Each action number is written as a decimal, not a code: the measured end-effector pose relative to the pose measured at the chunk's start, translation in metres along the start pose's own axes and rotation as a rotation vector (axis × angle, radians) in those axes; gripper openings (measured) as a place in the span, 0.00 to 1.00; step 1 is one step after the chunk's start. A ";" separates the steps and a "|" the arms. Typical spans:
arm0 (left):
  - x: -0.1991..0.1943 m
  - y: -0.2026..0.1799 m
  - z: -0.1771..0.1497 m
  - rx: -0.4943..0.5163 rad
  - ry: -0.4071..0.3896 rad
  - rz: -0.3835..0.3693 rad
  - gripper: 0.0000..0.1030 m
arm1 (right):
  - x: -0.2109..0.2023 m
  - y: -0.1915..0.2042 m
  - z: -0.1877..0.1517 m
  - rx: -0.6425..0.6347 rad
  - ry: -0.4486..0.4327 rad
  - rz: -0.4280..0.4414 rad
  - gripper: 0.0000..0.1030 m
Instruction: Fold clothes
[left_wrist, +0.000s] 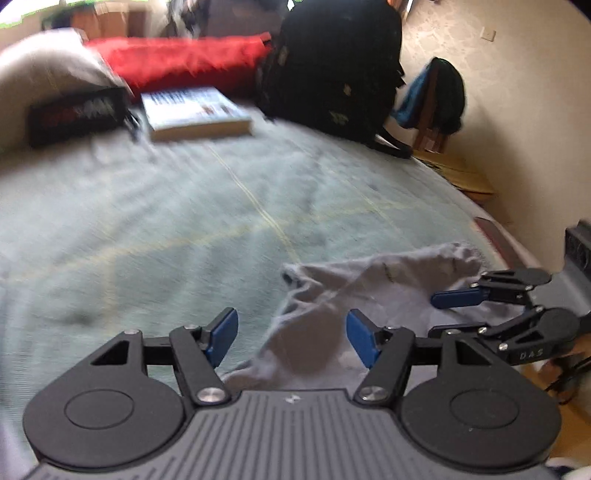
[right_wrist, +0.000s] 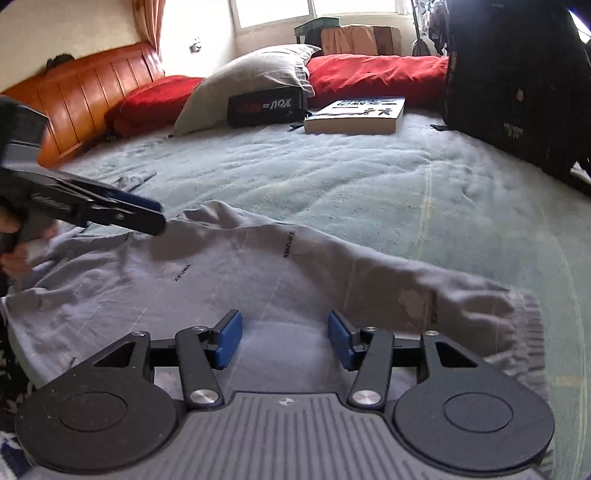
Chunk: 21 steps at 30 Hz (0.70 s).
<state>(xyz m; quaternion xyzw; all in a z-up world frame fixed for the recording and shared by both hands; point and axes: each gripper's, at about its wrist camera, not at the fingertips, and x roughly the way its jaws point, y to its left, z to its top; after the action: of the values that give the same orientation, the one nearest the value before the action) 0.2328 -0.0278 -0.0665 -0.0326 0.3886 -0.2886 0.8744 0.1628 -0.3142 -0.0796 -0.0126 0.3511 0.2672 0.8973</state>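
1. Sweatshirt (right_wrist: 229, 273), pale grey, lies spread on the bed near the front edge; one long sleeve (right_wrist: 424, 291) stretches out to the right and ends in a ribbed cuff (right_wrist: 532, 321). Small dark printed words are scattered over the fabric.
2. From the left wrist view the same garment shows as a bunched grey heap (left_wrist: 354, 299) at the lower right of the blanket.
3. My right gripper (right_wrist: 285, 339) hovers low over the sweatshirt body, blue pads apart, nothing pinched between them; only cloth lies underneath.
4. My left gripper (left_wrist: 291, 339) is spread about as wide, jaws empty, with the garment's edge below and just beyond the right pad.
5. In the right wrist view the left gripper (right_wrist: 147, 214) comes in from the left, its tips over the sweatshirt's upper edge; I can't tell whether they touch it. My hand (right_wrist: 13, 243) grips its handle.
6. Bed cover is a pale green fleecy blanket (right_wrist: 369, 177) with thin yellow lines.
7. Further back: a thick book (right_wrist: 356, 114), a small black pouch (right_wrist: 266, 105) with lettering, a grey pillow (right_wrist: 255, 74), and red cushions (right_wrist: 376, 74).
8. A large black bag (right_wrist: 517, 85) stands on the far right of the bed.
9. An orange wooden headboard (right_wrist: 81, 96) is at left, with a bright window (right_wrist: 314, 11) behind.
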 end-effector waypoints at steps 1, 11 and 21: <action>0.005 0.003 0.001 -0.012 0.014 -0.031 0.63 | -0.001 0.000 -0.002 0.001 -0.004 -0.001 0.56; 0.013 -0.005 0.003 0.007 0.045 -0.247 0.66 | -0.001 0.006 -0.010 0.010 -0.035 -0.020 0.67; 0.064 0.008 0.032 -0.123 0.096 -0.359 0.67 | 0.003 0.015 -0.010 -0.018 -0.039 -0.038 0.77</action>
<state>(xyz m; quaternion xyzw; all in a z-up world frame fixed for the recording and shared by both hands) 0.2926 -0.0607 -0.0887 -0.1411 0.4345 -0.4169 0.7858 0.1505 -0.3019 -0.0865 -0.0221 0.3308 0.2534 0.9088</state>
